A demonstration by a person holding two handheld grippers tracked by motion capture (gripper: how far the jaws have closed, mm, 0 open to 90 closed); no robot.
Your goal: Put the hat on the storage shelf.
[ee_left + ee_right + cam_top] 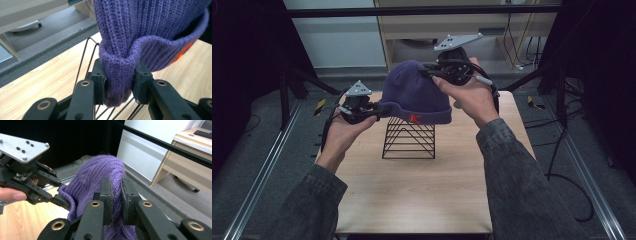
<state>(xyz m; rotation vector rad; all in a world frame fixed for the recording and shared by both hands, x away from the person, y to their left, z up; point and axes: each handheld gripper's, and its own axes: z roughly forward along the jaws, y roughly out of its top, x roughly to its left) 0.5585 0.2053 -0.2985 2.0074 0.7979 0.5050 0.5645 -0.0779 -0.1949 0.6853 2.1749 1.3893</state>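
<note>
Purple knit beanie (416,92), clamped at both ends above the desk (412,190).
Left gripper (362,111) jaws pinch the folded cuff, left end; right gripper (447,70) jaws nip the crown, far right. Crown up, cuff running left-right, over a black wire rack (409,141). High view shows the red cuff mark.

We find the beanie (414,92) above the wire rack (408,141), mid-table (412,200). Left gripper (379,111) sits at its nine o'clock edge, right gripper (432,72) at its one o'clock.
</note>
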